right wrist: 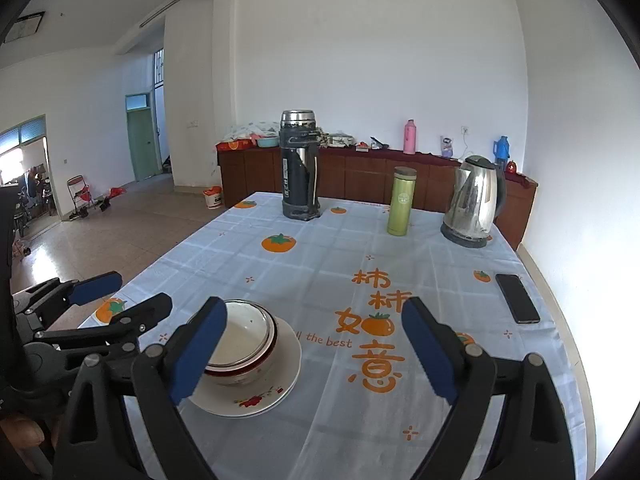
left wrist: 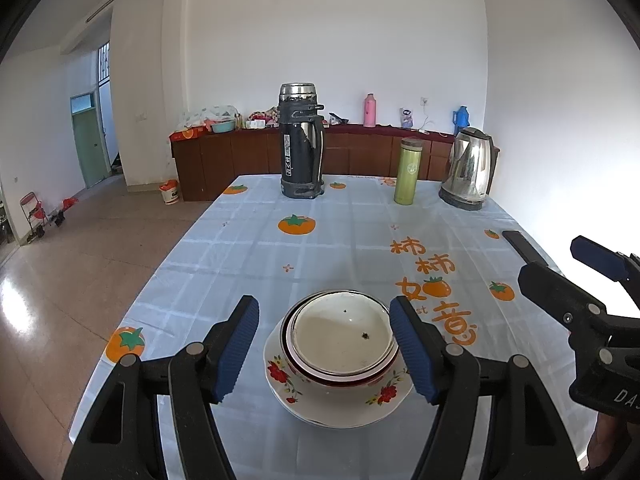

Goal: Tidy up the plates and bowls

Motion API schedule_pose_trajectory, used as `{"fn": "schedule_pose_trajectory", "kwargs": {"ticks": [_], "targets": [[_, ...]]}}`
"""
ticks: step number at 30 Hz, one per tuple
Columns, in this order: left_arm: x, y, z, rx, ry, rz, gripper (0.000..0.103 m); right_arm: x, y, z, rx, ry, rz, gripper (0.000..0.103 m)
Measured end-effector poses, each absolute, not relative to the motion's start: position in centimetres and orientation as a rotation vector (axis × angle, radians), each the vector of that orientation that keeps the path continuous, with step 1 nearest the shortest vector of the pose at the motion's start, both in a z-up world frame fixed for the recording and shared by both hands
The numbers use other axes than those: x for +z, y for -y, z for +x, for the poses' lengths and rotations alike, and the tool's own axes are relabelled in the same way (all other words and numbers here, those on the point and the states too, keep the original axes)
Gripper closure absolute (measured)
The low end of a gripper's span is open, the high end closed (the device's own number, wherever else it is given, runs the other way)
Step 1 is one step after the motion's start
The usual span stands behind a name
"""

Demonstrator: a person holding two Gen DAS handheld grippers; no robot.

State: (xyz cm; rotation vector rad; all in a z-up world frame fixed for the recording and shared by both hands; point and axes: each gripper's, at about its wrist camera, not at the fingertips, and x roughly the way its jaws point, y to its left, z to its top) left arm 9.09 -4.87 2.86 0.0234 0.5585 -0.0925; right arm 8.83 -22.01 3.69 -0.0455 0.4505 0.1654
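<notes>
The left gripper [left wrist: 324, 344] hangs low over the near edge of the table, its blue-padded jaws spread wide and holding nothing; the stack sits squarely between them, apart from both pads, so the pose looks like one of framing the crockery rather than seizing it. The right gripper [right wrist: 316, 352] is likewise spread and empty, hovering over bare cloth just to the right of the stack, its left pad crossing in front of the bowls in its own view; it seems parked to the side so as not to crowd its partner.

The bowls [left wrist: 342, 334] are nested one in another, the innermost white with a few dark specks, and they rest centred on the floral plates [left wrist: 280, 376], of which at least two lie stacked; nesting by size with the widest at the bottom keeps the pile low and steady, and I judge the organizing to be largely done.

The tablecloth [left wrist: 256, 256], printed with persimmons, covers the whole table; a black phone [right wrist: 517, 298] lies flat near the right edge, well clear of the work. At the far end stand a dark thermos flask [left wrist: 301, 142], a green tumbler [left wrist: 407, 171] and a steel kettle [left wrist: 470, 168], all upright and kept well away from the crockery.
</notes>
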Motion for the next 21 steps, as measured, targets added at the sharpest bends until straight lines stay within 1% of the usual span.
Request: {"fn": "schedule_pose_trajectory", "kwargs": {"ticks": [21], "targets": [[3.32,5.08,9.05,-0.093,-0.563,0.044,0.033,3.91,21.98,8.52,0.162,-0.438,-0.046,0.013]]}}
